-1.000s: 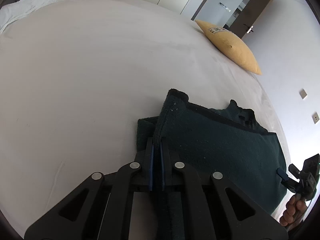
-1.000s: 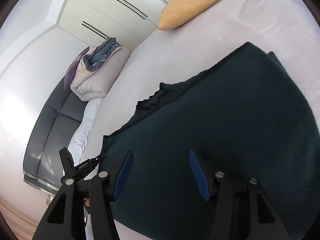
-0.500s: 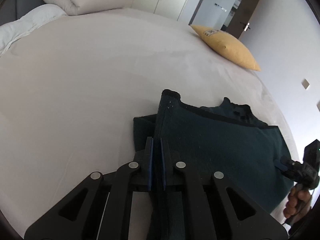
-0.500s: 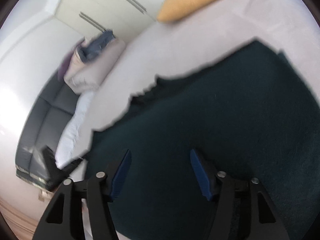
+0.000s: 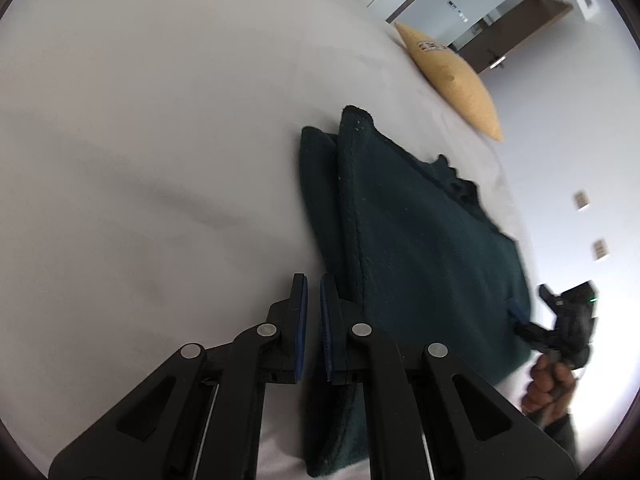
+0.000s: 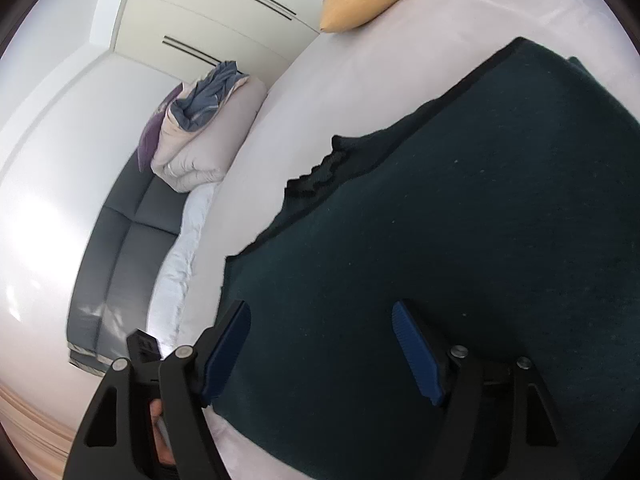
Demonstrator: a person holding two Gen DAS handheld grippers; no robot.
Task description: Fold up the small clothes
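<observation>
fuzzy dark green garment (image 6: 460, 220), black-trimmed, folded flat on smooth white sheet (image 5: 160, 140).

Left claw (image 5: 314, 296) nearly shut beside dark green garment's (image 5: 420, 248) folded edge, white bed (image 5: 160, 140), yellow pillow (image 5: 456, 80), right claw (image 5: 560, 320) far right

A dark teal garment (image 6: 460, 240) with a black edge trim lies on a plain pale grey-white bed sheet (image 5: 160, 140). Near it sits a mustard-yellow cushion (image 5: 452, 80). Both grippers are black with blue pads (image 6: 224, 352).
</observation>
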